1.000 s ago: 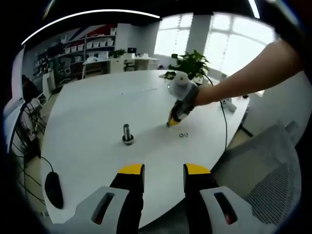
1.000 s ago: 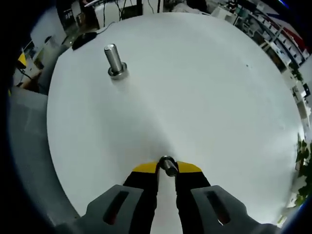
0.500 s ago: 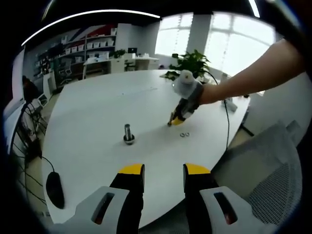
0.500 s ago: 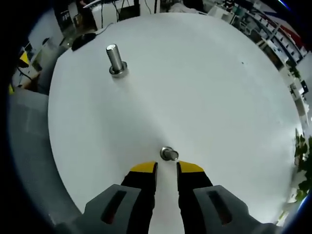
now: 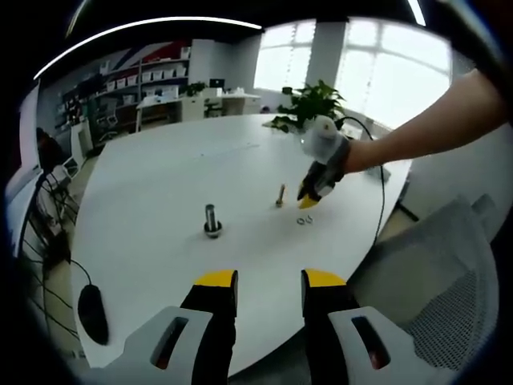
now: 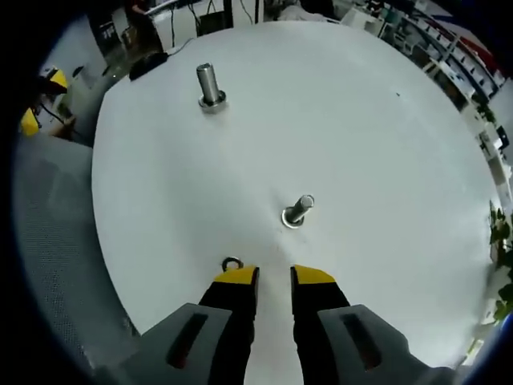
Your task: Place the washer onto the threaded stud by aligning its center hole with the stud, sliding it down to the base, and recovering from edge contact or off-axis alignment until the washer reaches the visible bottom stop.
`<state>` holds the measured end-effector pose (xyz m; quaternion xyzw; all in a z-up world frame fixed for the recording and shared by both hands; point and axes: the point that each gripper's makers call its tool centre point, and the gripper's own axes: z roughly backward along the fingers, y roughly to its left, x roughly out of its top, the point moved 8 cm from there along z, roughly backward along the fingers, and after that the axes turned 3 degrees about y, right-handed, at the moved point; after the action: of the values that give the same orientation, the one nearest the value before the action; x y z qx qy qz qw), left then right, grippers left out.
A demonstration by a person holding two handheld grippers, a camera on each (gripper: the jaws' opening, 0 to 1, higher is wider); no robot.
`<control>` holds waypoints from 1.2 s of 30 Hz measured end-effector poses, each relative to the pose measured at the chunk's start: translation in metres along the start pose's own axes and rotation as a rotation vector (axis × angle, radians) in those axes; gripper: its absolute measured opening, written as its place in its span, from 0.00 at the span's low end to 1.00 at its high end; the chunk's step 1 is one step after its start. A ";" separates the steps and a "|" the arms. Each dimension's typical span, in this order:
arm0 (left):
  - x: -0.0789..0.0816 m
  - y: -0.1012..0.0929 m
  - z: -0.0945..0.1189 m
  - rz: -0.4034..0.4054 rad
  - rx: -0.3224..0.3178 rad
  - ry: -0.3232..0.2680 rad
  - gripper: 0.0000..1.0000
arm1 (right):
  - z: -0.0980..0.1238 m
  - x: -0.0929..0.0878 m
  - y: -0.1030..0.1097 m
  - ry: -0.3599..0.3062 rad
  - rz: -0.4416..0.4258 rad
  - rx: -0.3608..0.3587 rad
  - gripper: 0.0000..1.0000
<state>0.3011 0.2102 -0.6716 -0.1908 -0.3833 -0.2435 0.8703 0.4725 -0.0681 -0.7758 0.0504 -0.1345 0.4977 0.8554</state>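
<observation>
A small threaded stud (image 6: 298,211) stands upright on the white table (image 6: 361,144), just beyond my right gripper (image 6: 274,277). That gripper is open by a narrow gap, with nothing between its jaws. One steel washer (image 6: 232,264) lies flat right at its left jaw tip. A taller, thicker stud (image 6: 209,84) stands farther off. In the left gripper view, my left gripper (image 5: 270,281) hangs open and empty over the near table edge. Beyond it are the thick stud (image 5: 212,220), the small stud (image 5: 280,195), two washers (image 5: 303,220) and the right gripper (image 5: 311,198) just above them.
A black computer mouse (image 5: 92,314) with its cable lies near the table's left edge. A grey mesh chair (image 5: 437,289) stands at the right. A potted plant (image 5: 309,104) and desks sit past the far edge. The person's arm (image 5: 425,128) reaches in from the right.
My right gripper has let go of the small stud and drawn back from it; the stud now stands alone on the table. The washer has come into view by the right gripper's left jaw.
</observation>
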 end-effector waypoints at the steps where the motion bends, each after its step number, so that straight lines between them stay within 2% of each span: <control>1: 0.000 0.000 0.000 -0.001 0.000 0.001 0.30 | 0.000 -0.002 0.002 0.002 0.002 0.008 0.18; 8: 0.000 0.000 0.000 -0.004 -0.001 0.006 0.30 | -0.002 -0.008 0.013 -0.007 0.002 0.048 0.20; 13: -0.001 0.000 0.000 -0.005 0.001 0.007 0.30 | -0.006 -0.012 0.020 0.018 0.031 0.060 0.21; 22: -0.001 0.000 0.000 -0.003 0.003 0.008 0.30 | -0.012 -0.018 0.024 0.050 0.053 0.068 0.21; 23: -0.001 0.000 0.000 -0.003 0.002 0.009 0.30 | -0.011 -0.016 0.022 0.026 0.087 0.062 0.21; 25: -0.001 0.001 0.000 -0.002 0.002 0.009 0.30 | -0.010 -0.018 0.021 0.027 0.063 0.064 0.20; 27: -0.001 0.000 -0.001 -0.002 0.001 0.008 0.30 | -0.011 -0.019 0.022 0.024 0.083 0.063 0.20; 36: -0.001 0.000 -0.001 -0.003 -0.007 0.012 0.30 | -0.012 -0.013 0.018 0.076 0.116 0.072 0.16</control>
<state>0.3008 0.2096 -0.6733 -0.1919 -0.3776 -0.2474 0.8714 0.4528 -0.0673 -0.7918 0.0542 -0.0865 0.5525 0.8273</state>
